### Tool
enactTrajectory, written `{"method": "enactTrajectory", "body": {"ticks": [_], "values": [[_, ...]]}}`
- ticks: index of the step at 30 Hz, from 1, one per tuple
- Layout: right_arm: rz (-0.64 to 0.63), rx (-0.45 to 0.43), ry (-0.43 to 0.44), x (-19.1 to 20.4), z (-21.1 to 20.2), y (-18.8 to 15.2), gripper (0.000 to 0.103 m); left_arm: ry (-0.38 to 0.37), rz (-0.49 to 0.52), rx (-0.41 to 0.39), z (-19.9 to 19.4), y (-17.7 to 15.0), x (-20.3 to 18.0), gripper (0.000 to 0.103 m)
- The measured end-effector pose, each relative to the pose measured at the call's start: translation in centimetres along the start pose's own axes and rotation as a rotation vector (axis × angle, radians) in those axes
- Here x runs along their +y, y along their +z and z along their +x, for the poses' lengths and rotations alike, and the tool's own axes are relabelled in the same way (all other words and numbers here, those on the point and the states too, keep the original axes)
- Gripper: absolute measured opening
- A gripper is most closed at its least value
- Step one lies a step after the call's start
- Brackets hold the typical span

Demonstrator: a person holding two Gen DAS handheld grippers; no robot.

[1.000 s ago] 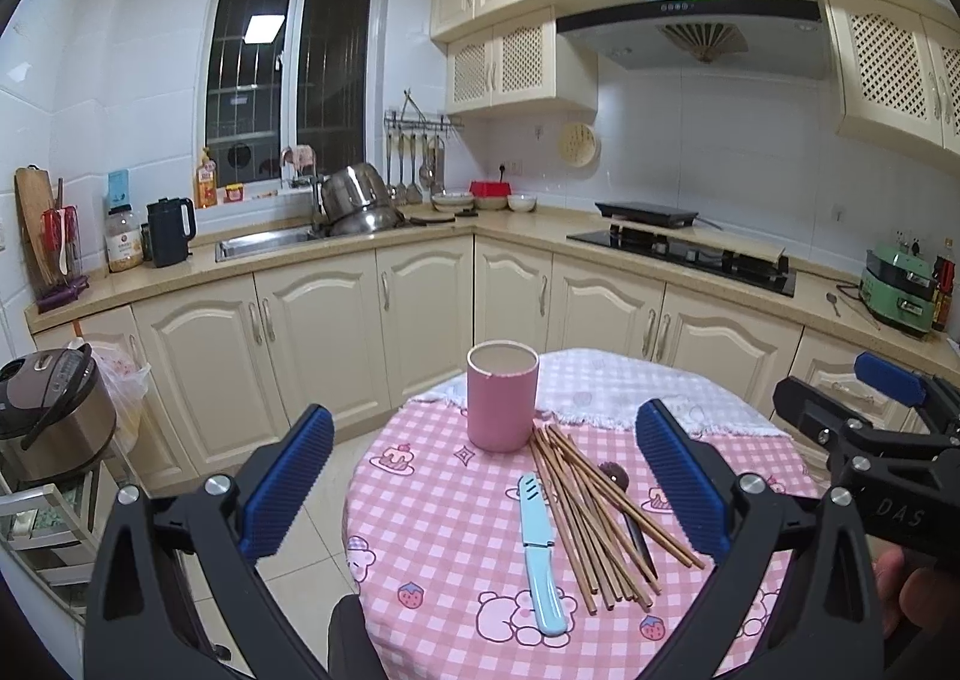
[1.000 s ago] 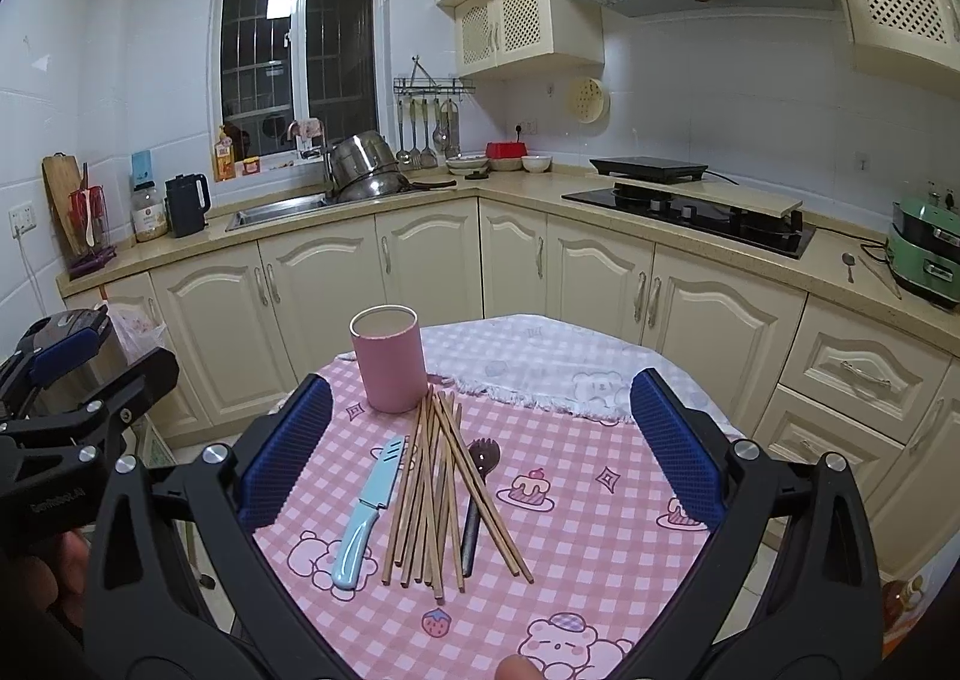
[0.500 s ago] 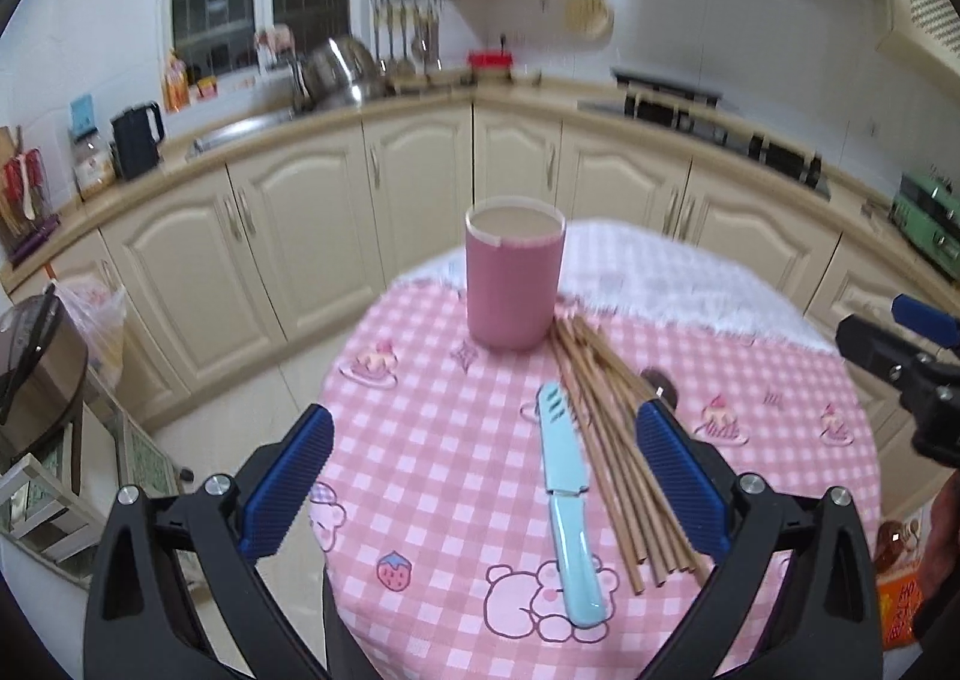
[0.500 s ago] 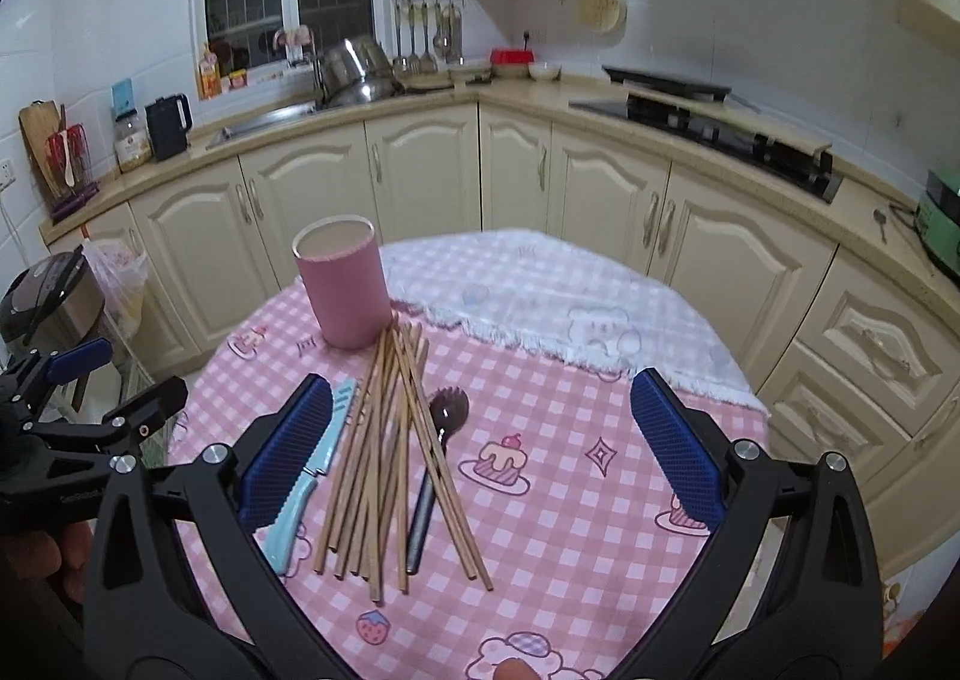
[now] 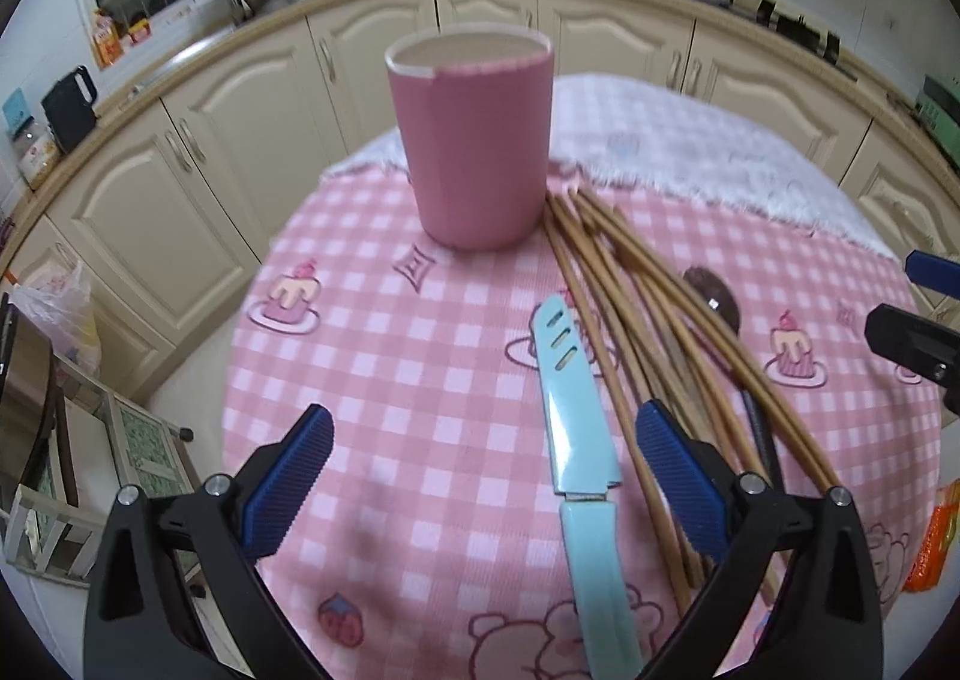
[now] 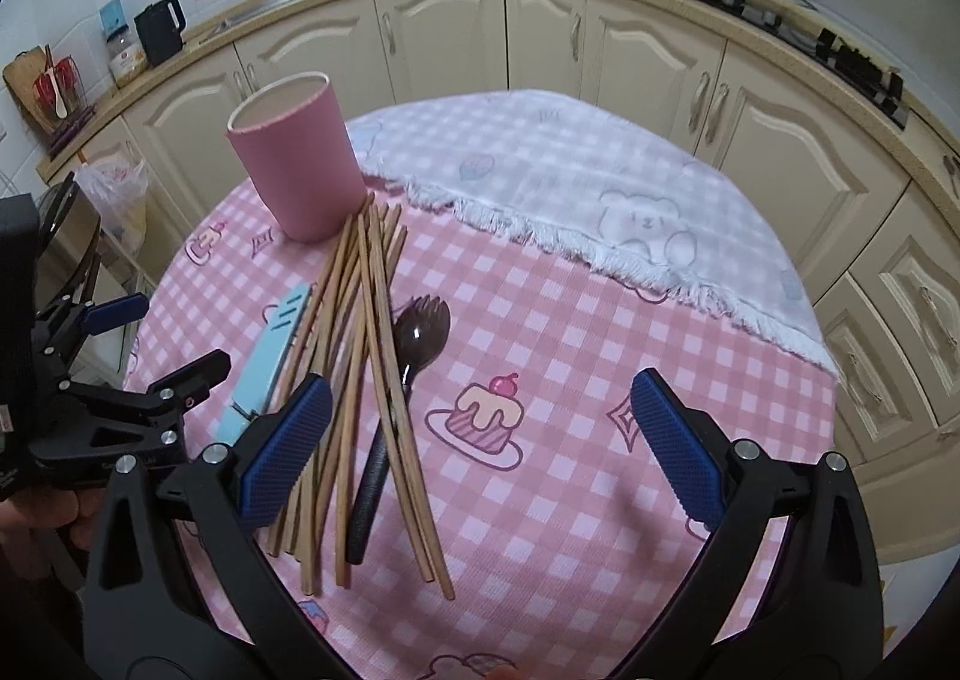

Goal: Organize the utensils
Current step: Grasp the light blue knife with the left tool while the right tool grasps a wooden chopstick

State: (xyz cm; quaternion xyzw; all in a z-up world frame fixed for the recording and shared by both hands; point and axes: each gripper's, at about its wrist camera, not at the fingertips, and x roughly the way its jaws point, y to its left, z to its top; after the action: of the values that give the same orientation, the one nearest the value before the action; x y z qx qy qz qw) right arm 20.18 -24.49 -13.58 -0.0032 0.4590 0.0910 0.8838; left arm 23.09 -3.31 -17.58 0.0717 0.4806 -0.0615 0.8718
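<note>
Both grippers have dropped closer to the round table (image 6: pixel 600 530) since half a second ago, so the cloth and utensils now fill both views and the kitchen cabinets have slid toward the top. Left gripper (image 5: pixel 480 488) hangs with jaws spread wide and empty, framing the light-blue knife (image 5: pixel 579 440), which lies lengthwise with its handle toward the camera. Right gripper (image 6: pixel 480 443) is likewise released and holds nothing; its left pad sits above the near ends of the chopsticks (image 6: pixel 366 332). These wooden sticks lie in a loose fan, their far tips touching the base of the pink cup (image 6: pixel 297 164). A dark spork (image 6: pixel 414 344) rests partly under them, just beside the knife's bundle on the right. Open pink-checked cloth lies free to the right of the utensils and left of the knife; the table's rim curves close at the left. Standing upright near the white fringed cloth (image 6: pixel 576 176), the cup appears empty from above.
</note>
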Motion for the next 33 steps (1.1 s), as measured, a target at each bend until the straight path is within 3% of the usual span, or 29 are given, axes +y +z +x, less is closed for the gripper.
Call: {"method": "enactTrajectory", "body": {"ticks": [7, 13, 20, 25, 33], "values": [[-0.038, 0.071, 0.048, 0.1, 2.5, 0.8, 0.094, 0.000, 0.016, 0.082, 3.1, 0.6, 0.0, 0.098], [-0.080, 0.135, 0.093, 0.8, 4.7, 1.9, 0.075, -0.037, 0.029, 0.129, 4.5, 0.9, -0.4, 0.096], [-0.143, 0.222, 0.131, 1.8, 7.1, 3.1, 0.045, -0.084, 0.046, 0.161, 4.9, 1.7, -0.4, 0.074], [-0.192, 0.252, 0.139, 2.9, 7.9, 3.6, 0.041, -0.101, 0.075, 0.171, 5.0, 2.0, -0.7, 0.068], [-0.252, 0.290, 0.128, 3.8, 8.3, 4.1, 0.025, -0.116, 0.094, 0.169, 5.0, 2.2, -0.8, 0.066]]}}
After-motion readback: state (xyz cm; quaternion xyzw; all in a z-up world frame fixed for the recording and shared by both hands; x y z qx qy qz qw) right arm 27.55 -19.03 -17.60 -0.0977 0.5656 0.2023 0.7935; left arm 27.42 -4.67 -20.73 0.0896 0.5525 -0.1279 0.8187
